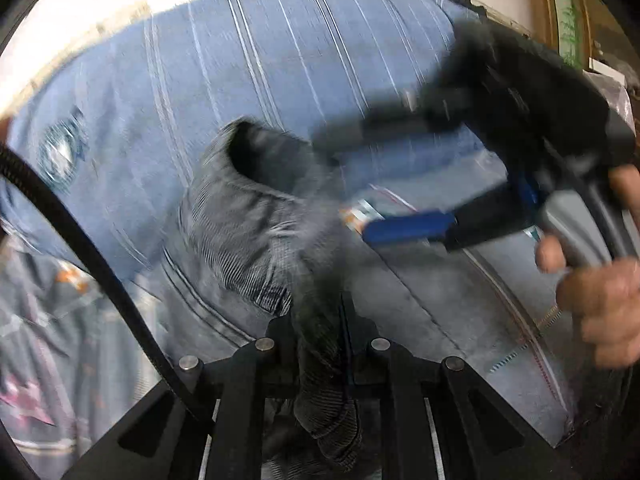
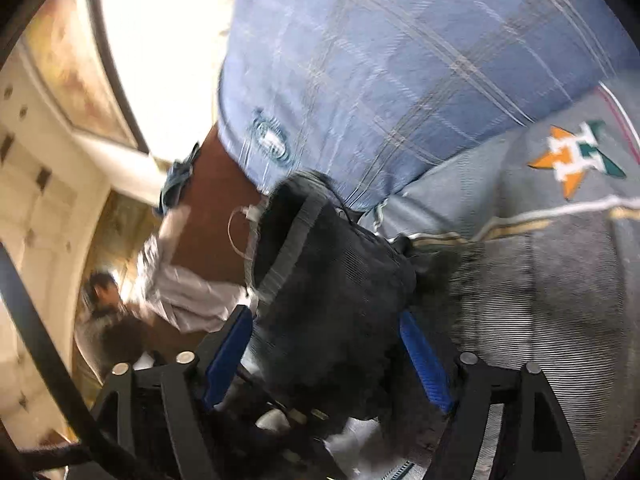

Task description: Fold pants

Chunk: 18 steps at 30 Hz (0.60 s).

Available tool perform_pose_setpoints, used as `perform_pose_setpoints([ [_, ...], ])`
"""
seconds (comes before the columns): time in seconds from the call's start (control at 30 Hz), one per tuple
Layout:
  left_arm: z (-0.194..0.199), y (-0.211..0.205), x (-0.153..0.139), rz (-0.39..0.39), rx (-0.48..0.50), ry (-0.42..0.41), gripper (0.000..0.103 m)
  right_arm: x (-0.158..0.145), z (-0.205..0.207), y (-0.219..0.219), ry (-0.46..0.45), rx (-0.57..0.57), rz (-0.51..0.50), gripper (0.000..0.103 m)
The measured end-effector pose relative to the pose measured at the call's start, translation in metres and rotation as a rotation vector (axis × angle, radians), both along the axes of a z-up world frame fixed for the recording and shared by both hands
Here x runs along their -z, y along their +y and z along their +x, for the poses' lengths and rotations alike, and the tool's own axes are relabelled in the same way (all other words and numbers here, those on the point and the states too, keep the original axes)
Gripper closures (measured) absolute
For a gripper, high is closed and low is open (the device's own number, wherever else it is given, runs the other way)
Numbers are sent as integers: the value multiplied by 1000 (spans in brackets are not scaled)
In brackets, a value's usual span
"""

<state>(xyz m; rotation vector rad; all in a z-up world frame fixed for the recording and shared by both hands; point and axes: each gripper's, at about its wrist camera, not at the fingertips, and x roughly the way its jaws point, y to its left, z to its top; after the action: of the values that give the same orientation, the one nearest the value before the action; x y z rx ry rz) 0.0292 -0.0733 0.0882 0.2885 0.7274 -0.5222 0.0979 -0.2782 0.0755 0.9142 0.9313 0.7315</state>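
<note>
The pants (image 1: 248,224) are dark grey corduroy, bunched up over the blue striped bed cover (image 1: 280,56). My left gripper (image 1: 324,320) is shut on a fold of the pants, which hang down between its black fingers. My right gripper (image 1: 352,184) shows in the left wrist view at the right, open, with one blue pad (image 1: 408,228) beside the pants. In the right wrist view its blue pads (image 2: 424,360) stand wide apart on either side of the dark pants fabric (image 2: 332,288), with the jaws not closed on it. The frames are blurred.
A grey cloth (image 2: 520,184) with an orange and green star logo (image 2: 572,156) lies on the bed to the right. The blue checked cover (image 2: 400,60) fills the background. A white wall and wooden frame (image 2: 80,64) are at the left. A black cable (image 1: 88,256) crosses the left.
</note>
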Motion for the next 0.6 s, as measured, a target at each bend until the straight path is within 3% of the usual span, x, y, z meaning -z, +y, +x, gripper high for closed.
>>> perform_pose_setpoints([
  [0.1, 0, -7, 28, -9, 23, 75, 88, 14, 4, -16, 64, 45, -16, 21],
  [0.2, -9, -14, 36, 40, 42, 53, 88, 19, 6, -19, 102, 58, -64, 21],
  [0.43, -9, -8, 31, 11, 39, 53, 87, 11, 4, 19, 75, 9, -363, 22],
  [0.47, -13, -10, 26, 11, 44, 26, 87, 12, 5, 24, 80, 13, -414, 31],
  [0.5, -14, -10, 23, 12, 45, 15, 87, 16, 8, 28, 83, -2, -453, 49],
  [0.53, -16, -11, 22, 8, 53, 17, 87, 18, 9, 30, 85, -10, -470, 82],
  [0.6, -18, -11, 13, -18, 59, 10, 87, 14, 8, 23, 91, 6, -452, 83],
])
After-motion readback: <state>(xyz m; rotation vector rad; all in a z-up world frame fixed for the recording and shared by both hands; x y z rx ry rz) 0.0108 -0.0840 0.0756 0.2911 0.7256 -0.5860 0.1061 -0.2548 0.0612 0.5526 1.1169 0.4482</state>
